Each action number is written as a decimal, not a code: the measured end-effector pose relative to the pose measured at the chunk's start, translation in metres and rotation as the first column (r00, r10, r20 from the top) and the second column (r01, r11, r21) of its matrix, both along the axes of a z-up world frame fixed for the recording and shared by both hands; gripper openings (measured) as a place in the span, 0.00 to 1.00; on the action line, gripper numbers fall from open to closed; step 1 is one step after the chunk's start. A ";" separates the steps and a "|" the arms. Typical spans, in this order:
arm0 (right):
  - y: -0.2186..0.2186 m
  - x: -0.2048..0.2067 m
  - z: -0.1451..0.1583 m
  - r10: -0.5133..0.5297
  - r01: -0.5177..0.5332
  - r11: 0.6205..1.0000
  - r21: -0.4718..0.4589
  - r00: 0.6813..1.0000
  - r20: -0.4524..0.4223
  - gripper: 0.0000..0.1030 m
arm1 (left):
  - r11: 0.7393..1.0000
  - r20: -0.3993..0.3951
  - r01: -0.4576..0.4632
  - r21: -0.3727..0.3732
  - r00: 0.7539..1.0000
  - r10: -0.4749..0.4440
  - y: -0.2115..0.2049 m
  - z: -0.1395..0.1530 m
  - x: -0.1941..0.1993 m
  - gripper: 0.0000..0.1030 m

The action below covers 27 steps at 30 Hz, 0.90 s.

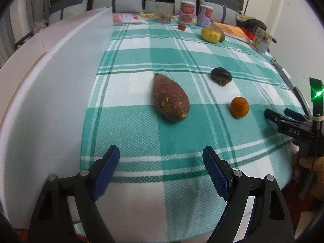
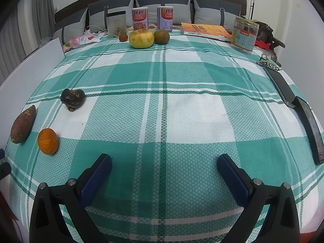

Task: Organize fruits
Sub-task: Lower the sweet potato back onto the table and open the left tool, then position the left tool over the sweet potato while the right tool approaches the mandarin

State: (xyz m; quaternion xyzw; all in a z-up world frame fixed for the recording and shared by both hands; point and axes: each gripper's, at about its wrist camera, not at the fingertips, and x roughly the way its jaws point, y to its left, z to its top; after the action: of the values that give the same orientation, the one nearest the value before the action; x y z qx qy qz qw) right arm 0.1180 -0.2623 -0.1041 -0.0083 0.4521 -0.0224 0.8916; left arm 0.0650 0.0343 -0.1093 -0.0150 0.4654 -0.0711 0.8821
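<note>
A reddish-brown sweet potato [image 1: 170, 97] [image 2: 22, 124] lies on the green-and-white checked cloth [image 1: 141, 133], ahead of my open left gripper [image 1: 161, 162], which holds nothing. To its right sit a small orange [image 1: 239, 107] [image 2: 48, 141] and a dark shrivelled fruit [image 1: 220, 76] [image 2: 72, 98]. At the far edge stand a big yellow fruit [image 2: 141, 35] [image 1: 210, 34], a green-brown one [image 2: 161, 36] and a tiny red-brown one [image 2: 123, 37] [image 1: 181, 26]. My right gripper [image 2: 164, 168] hangs open over bare cloth; in the left wrist view it shows at the right edge [image 1: 283, 117].
Two cans [image 2: 139, 19] [image 2: 165, 18], a clear container [image 2: 116, 24], a jar [image 2: 245, 35], and an orange book [image 2: 205, 30] line the back. A white board [image 1: 50, 93] covers the left side. Dark flat devices [image 2: 309, 125] and a hair clip [image 2: 268, 62] lie along the right edge.
</note>
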 end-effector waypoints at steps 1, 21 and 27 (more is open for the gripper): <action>0.000 -0.001 0.000 -0.001 0.001 1.000 0.000 1.000 0.001 1.00 | 1.000 -0.002 0.003 0.001 1.000 -0.003 -0.001 -0.002 0.001 0.83; 0.003 -0.004 0.002 -0.026 0.026 1.000 -0.017 1.000 -0.015 1.00 | 0.996 0.015 0.060 0.065 0.998 -0.061 -0.011 -0.016 -0.004 0.95; 0.045 -0.017 0.037 0.256 -0.274 0.939 0.207 0.961 0.108 0.81 | 0.996 0.021 0.061 0.062 0.998 -0.062 -0.011 -0.016 -0.005 0.95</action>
State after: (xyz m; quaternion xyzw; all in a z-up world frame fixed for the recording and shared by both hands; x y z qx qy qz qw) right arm 0.1007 -0.2173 -0.0673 0.0307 0.4108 0.1478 0.8992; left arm 0.0601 0.0230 -0.1252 0.0273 0.4575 -0.0841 0.8848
